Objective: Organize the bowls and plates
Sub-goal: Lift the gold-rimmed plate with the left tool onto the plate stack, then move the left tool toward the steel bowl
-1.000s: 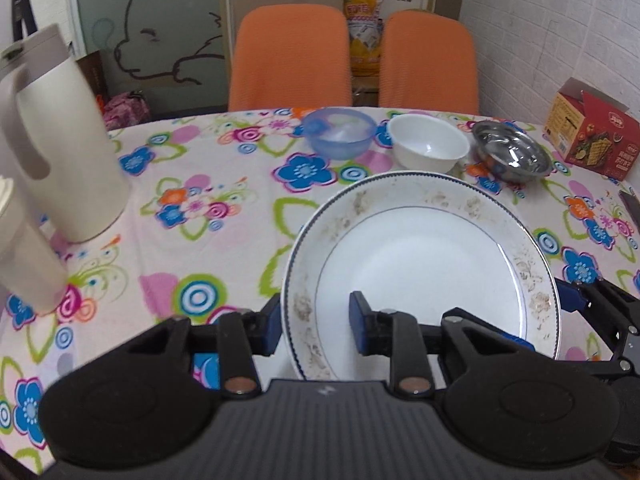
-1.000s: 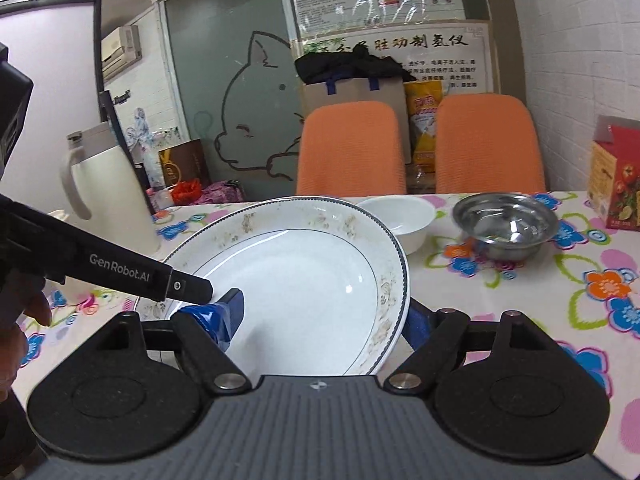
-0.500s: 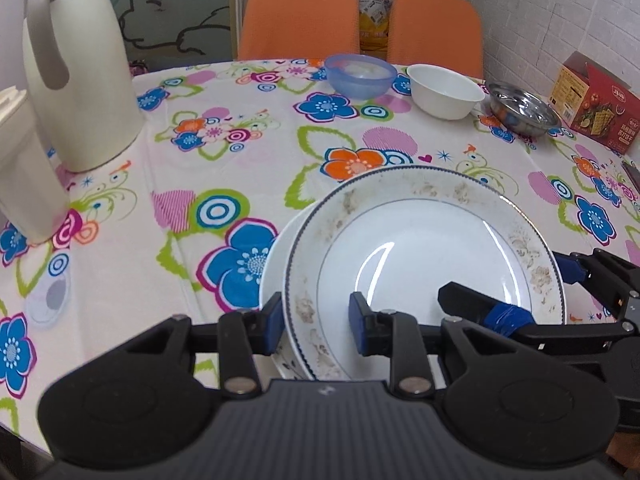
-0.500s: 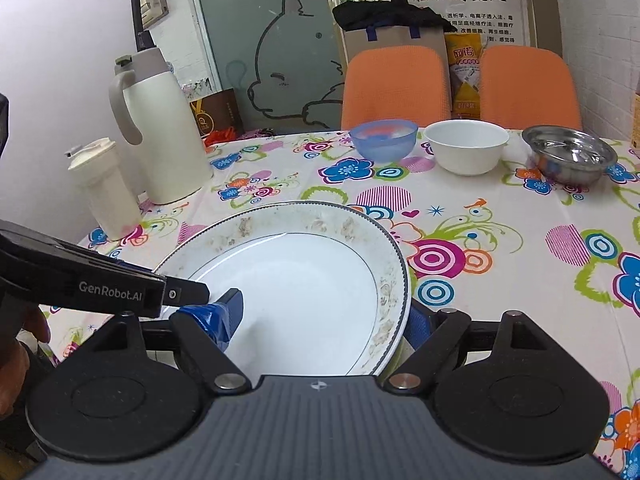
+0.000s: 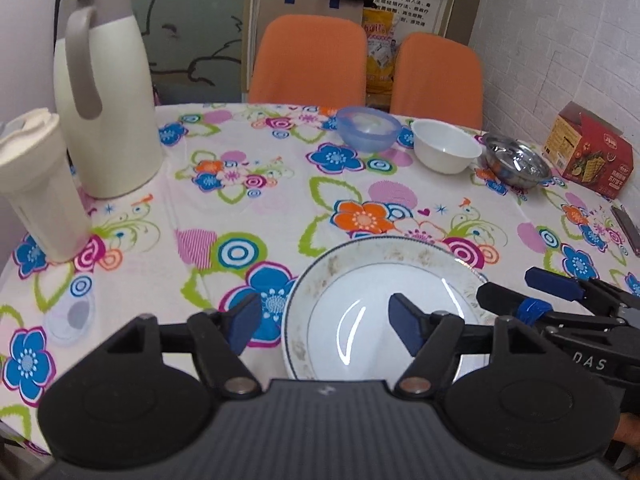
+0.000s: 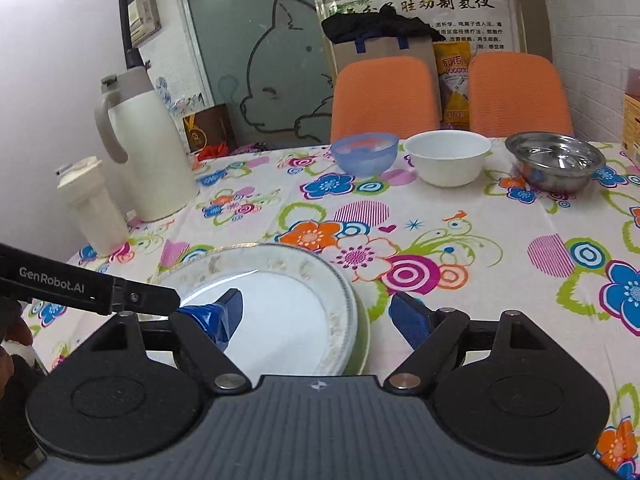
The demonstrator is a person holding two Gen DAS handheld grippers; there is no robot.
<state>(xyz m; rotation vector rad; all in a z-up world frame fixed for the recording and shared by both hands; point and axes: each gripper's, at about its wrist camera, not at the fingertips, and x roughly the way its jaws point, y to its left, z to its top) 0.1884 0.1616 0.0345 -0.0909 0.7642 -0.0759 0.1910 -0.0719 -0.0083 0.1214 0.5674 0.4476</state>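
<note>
A white plate with a patterned rim (image 5: 384, 300) lies on top of a stack of plates at the table's near edge; it also shows in the right wrist view (image 6: 280, 304), with a green-edged plate (image 6: 362, 344) under it. My left gripper (image 5: 322, 322) is open, its jaws astride the plate's left rim, holding nothing. My right gripper (image 6: 316, 316) is open astride the plate's right rim, empty. A blue bowl (image 5: 368, 128), a white bowl (image 5: 446, 150) and a steel bowl (image 5: 516, 164) stand in a row at the far side.
A white thermos jug (image 5: 100, 96) and a white lidded cup (image 5: 36, 184) stand at the left. A red carton (image 5: 588, 152) sits at the far right. Two orange chairs (image 5: 312, 60) stand behind the floral-cloth table (image 5: 256, 208).
The plate came down from its tilted, lifted pose onto the stack. Both grippers opened and let go of its rim and have drawn back a little.
</note>
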